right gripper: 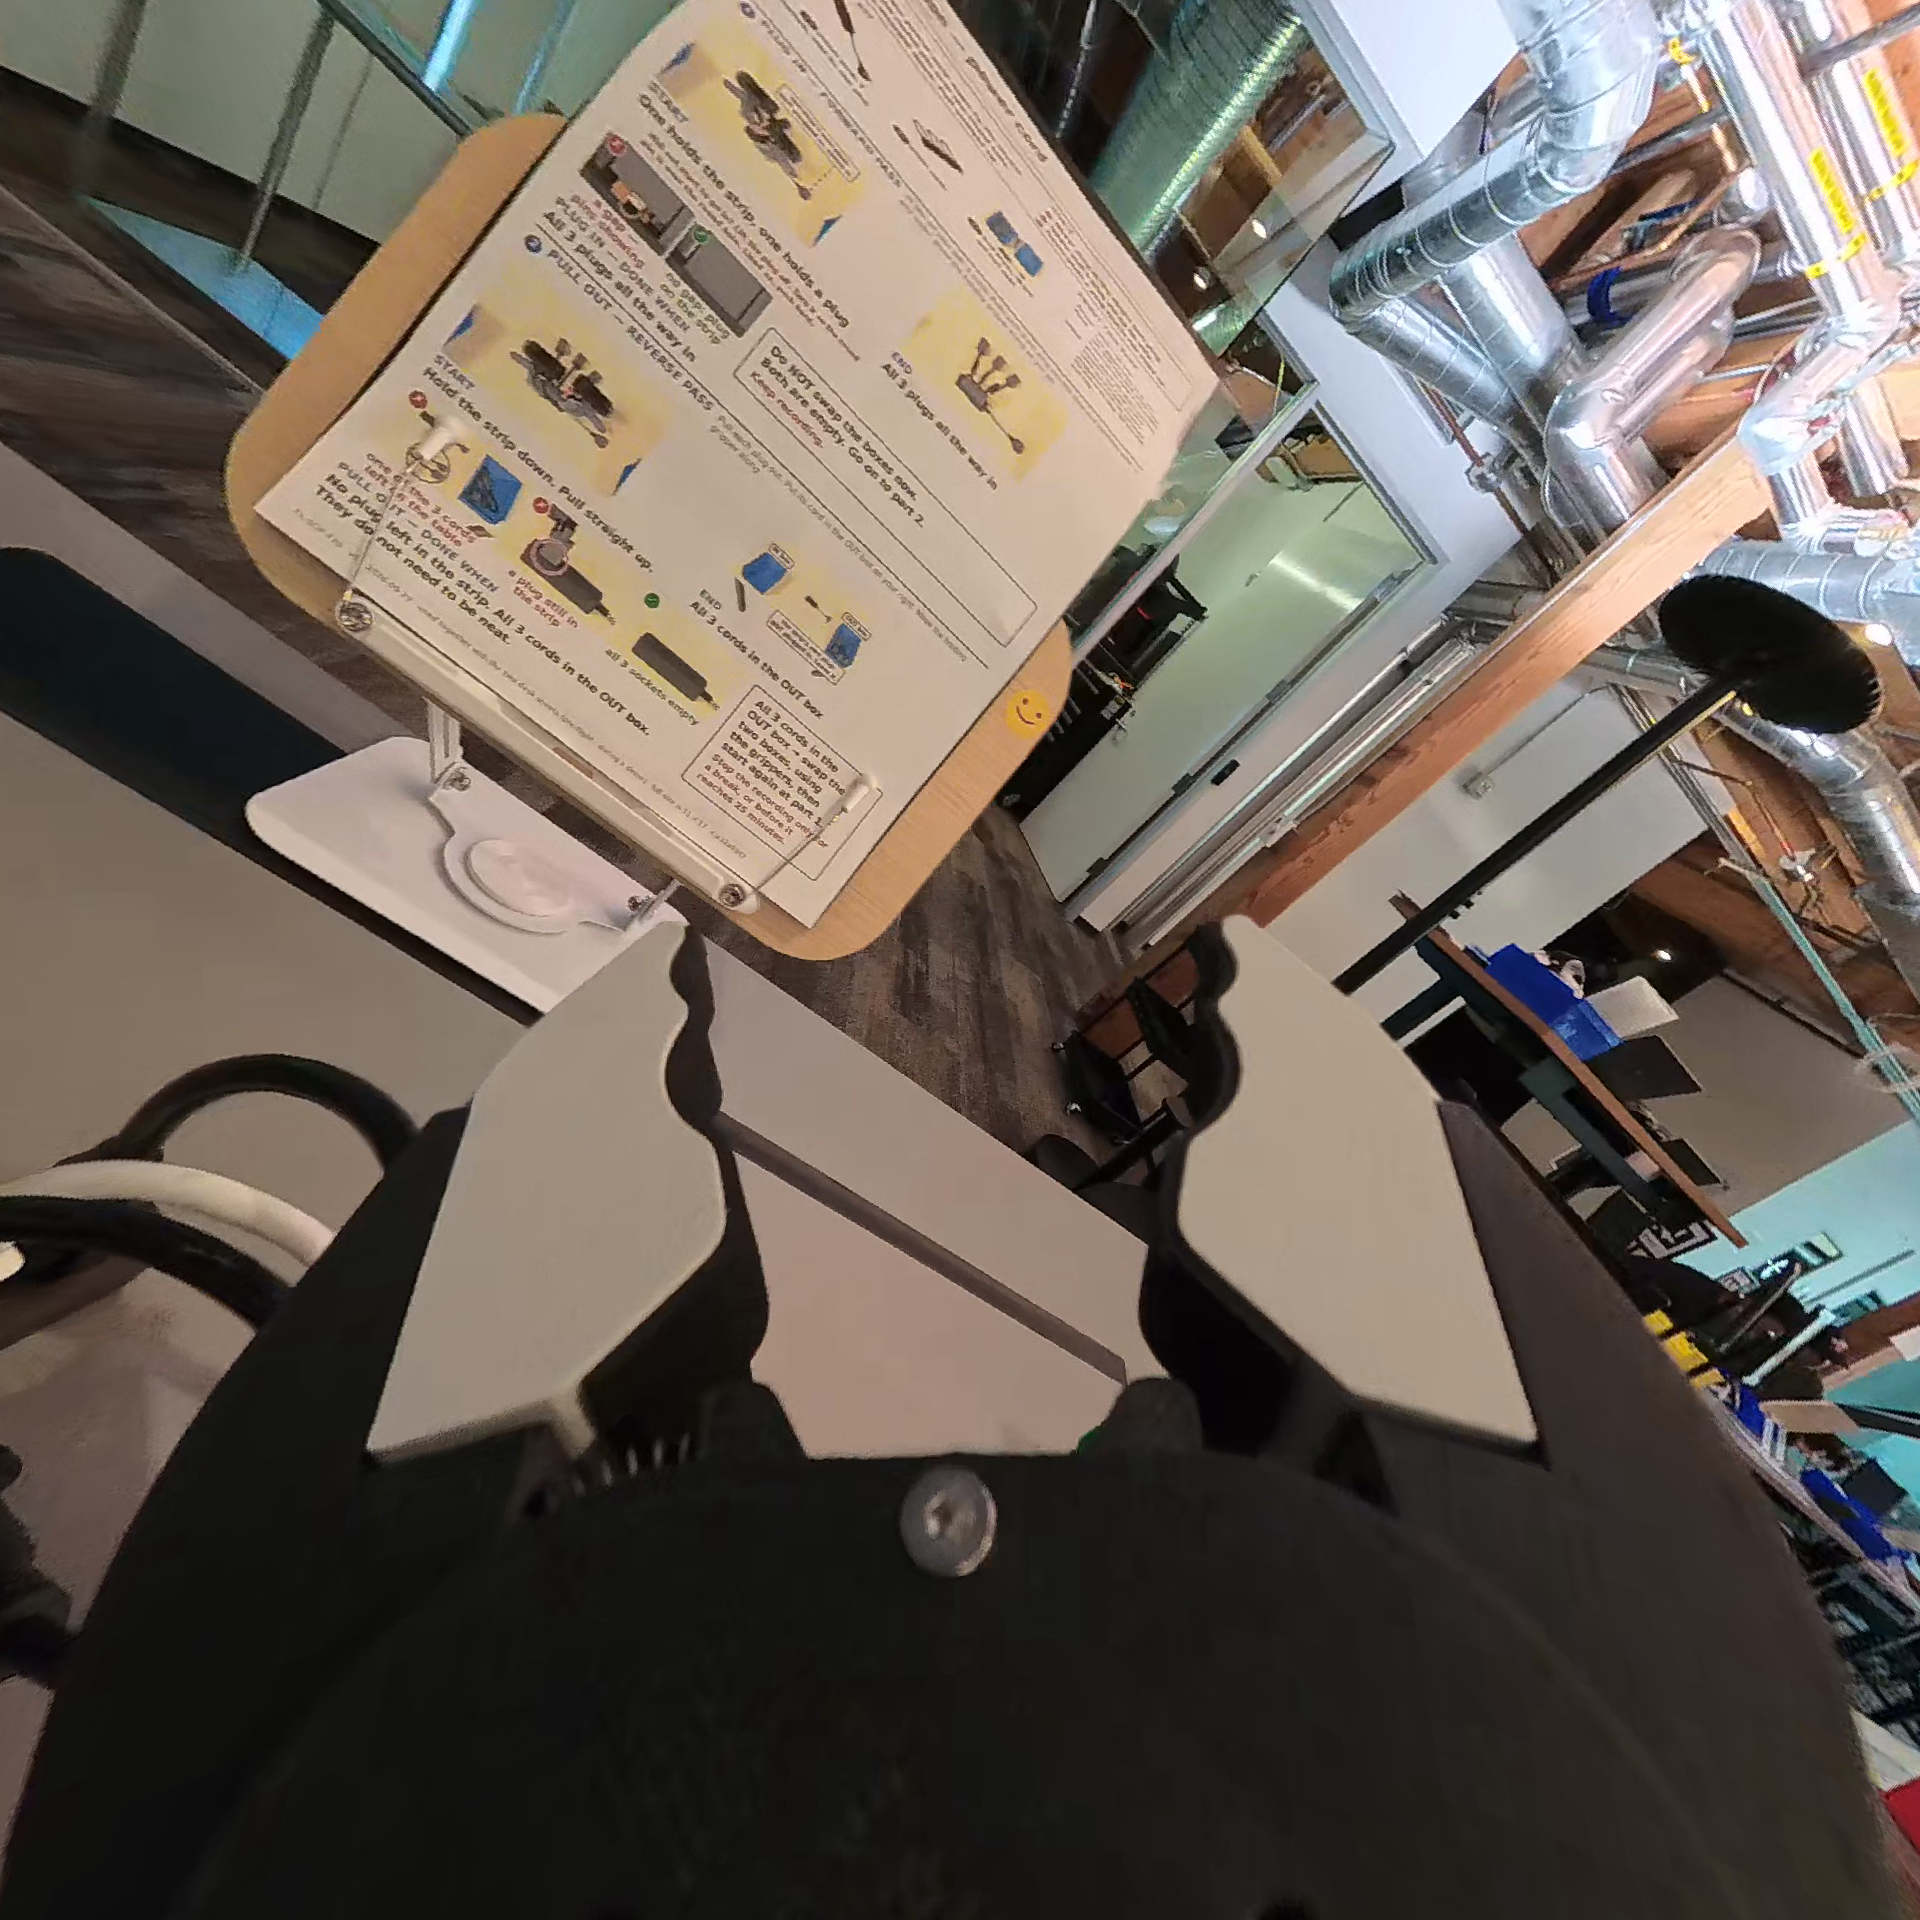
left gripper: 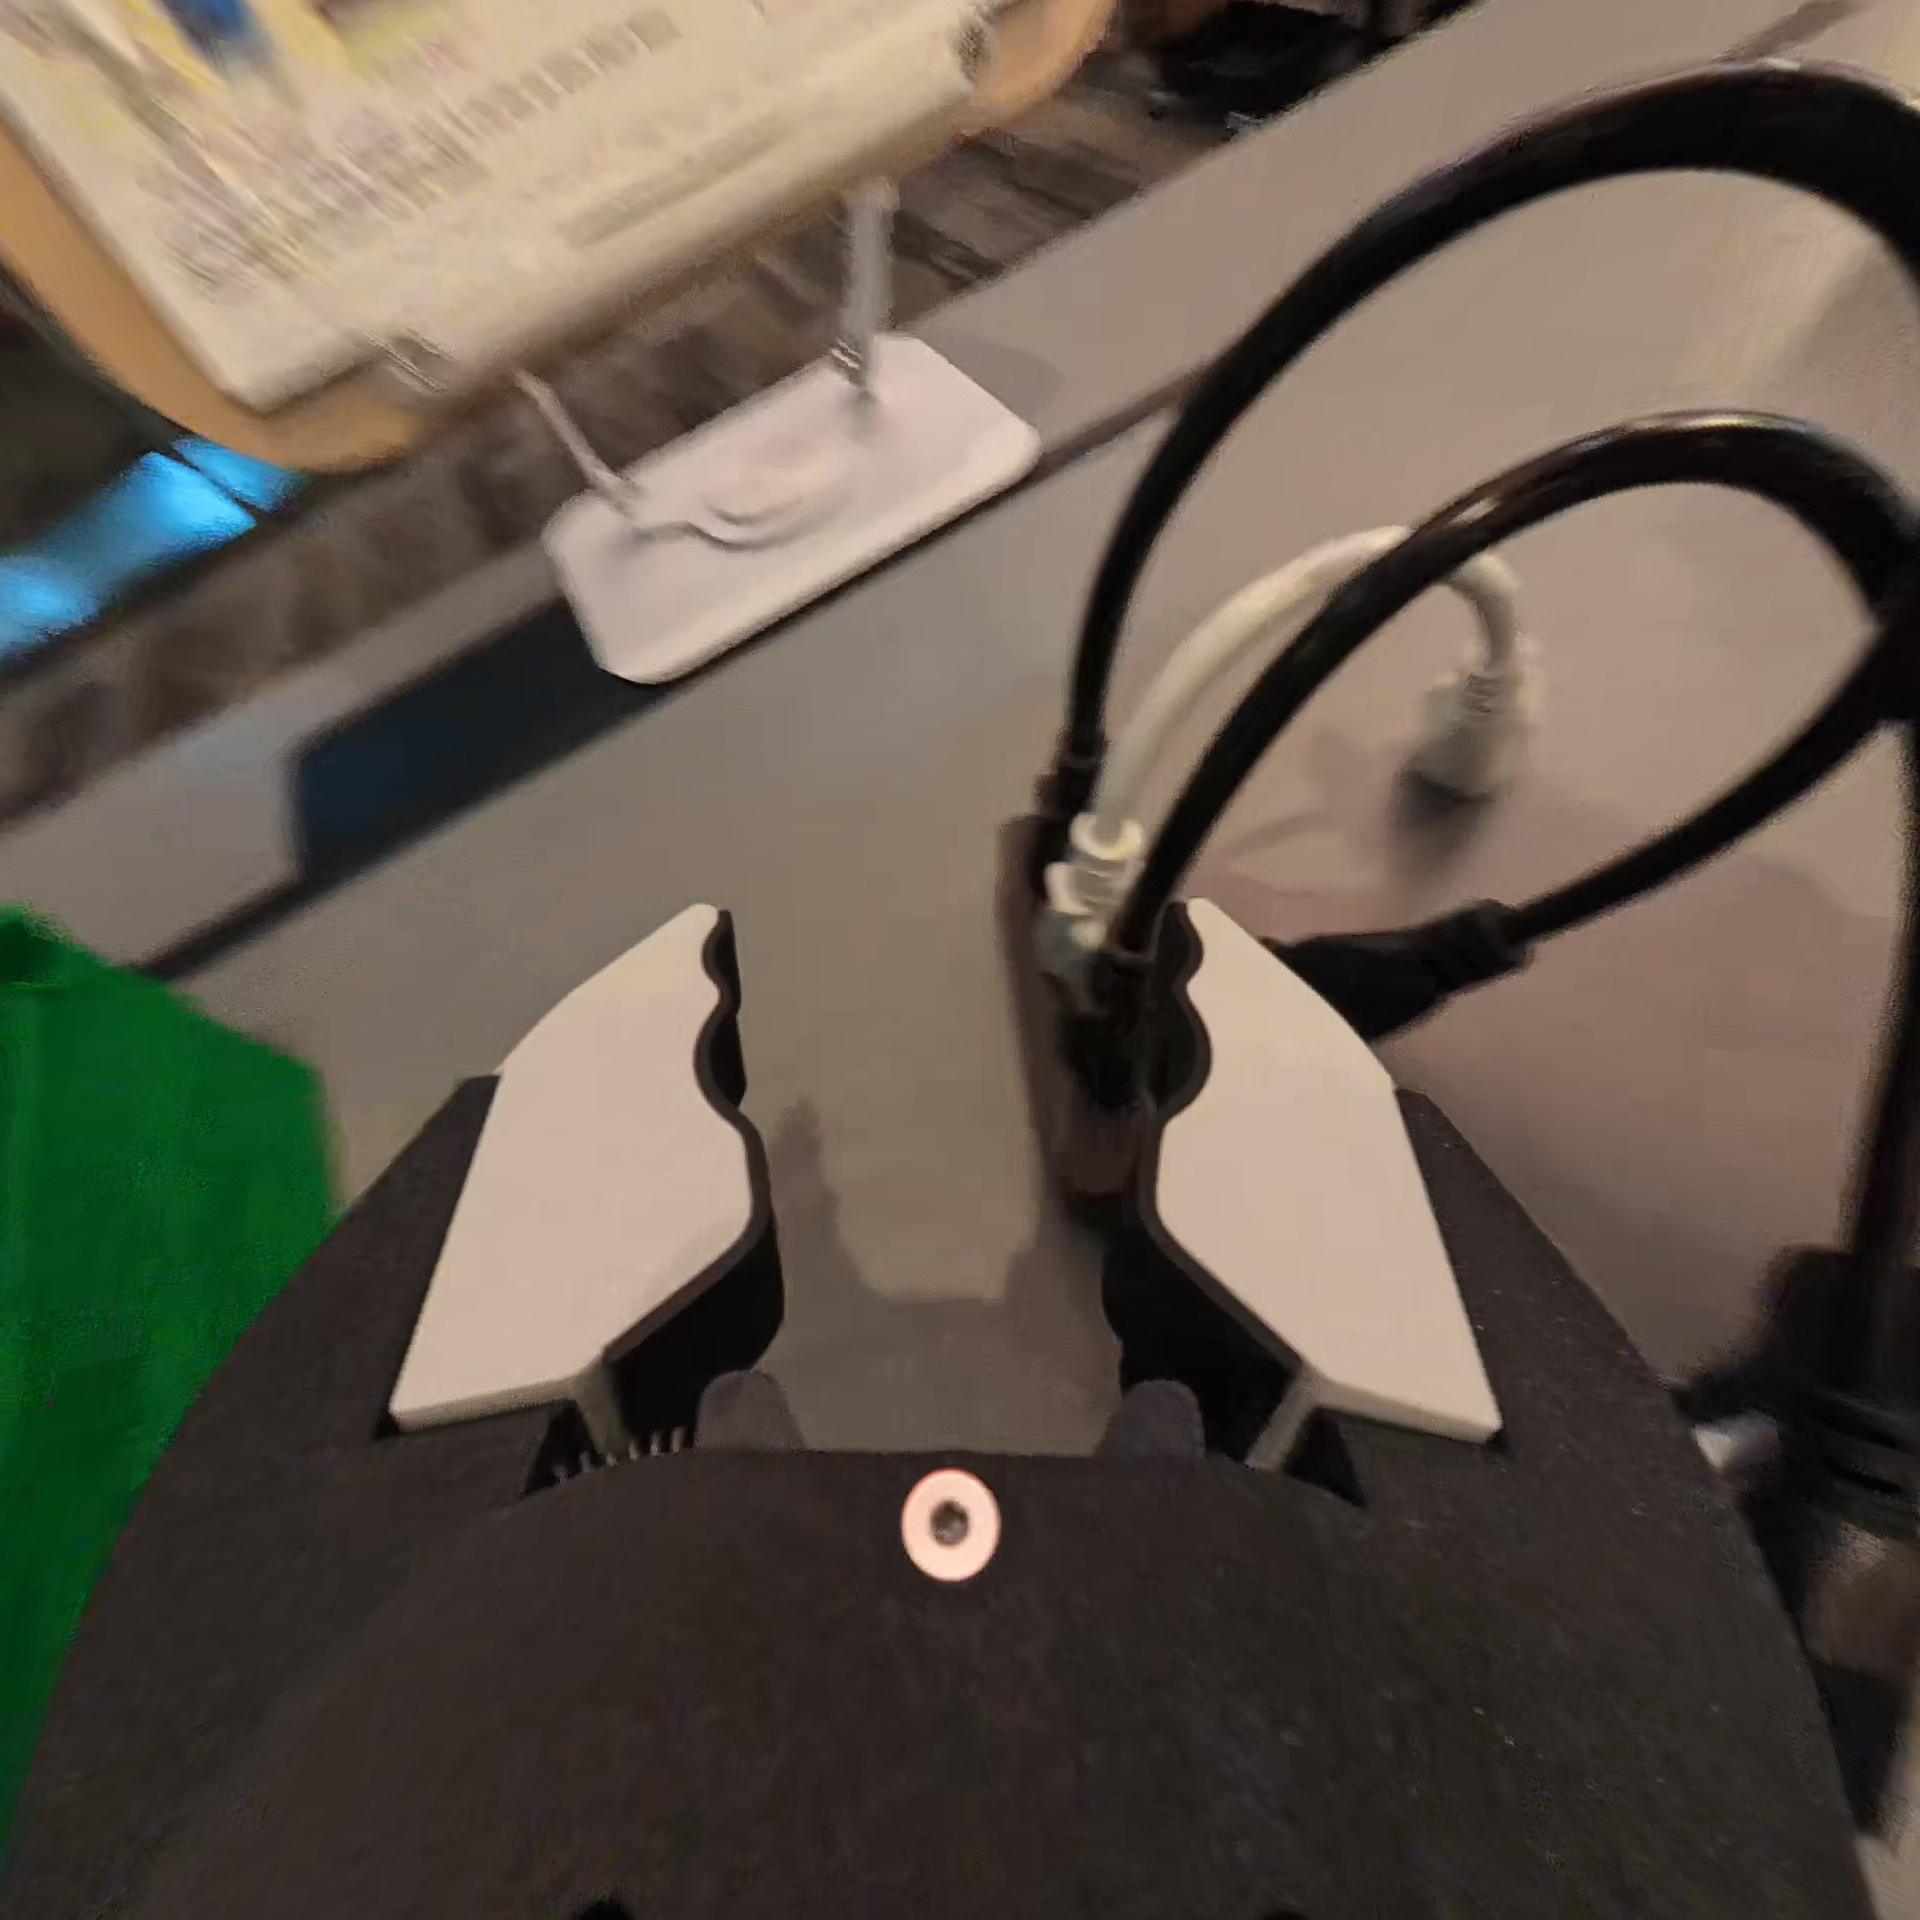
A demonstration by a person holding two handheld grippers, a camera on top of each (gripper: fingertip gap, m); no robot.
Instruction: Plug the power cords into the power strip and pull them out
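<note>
The left tongs (left gripper: pixel 956 935) stand spread wide and grip nothing; the dark power strip (left gripper: pixel 1049 1049) lies on the grey counter (left gripper: pixel 831 779) just inside the right finger, and whether it touches that finger cannot be told through the blur; two black power cords (left gripper: pixel 1278 343) and one white cord (left gripper: pixel 1216 644) rise from the strip and arch away to the right. The right tongs (right gripper: pixel 956 956) are likewise spread and empty, tilted up off the counter toward the room; only this view shows the instruction sheet (right gripper: pixel 727 416) sharply on its wooden board and white stand (right gripper: pixel 395 831), with cord loops (right gripper: pixel 208 1195) at its left edge; the left view alone shows the strip, plus a green patch (left gripper: pixel 125 1195) at its left.
</note>
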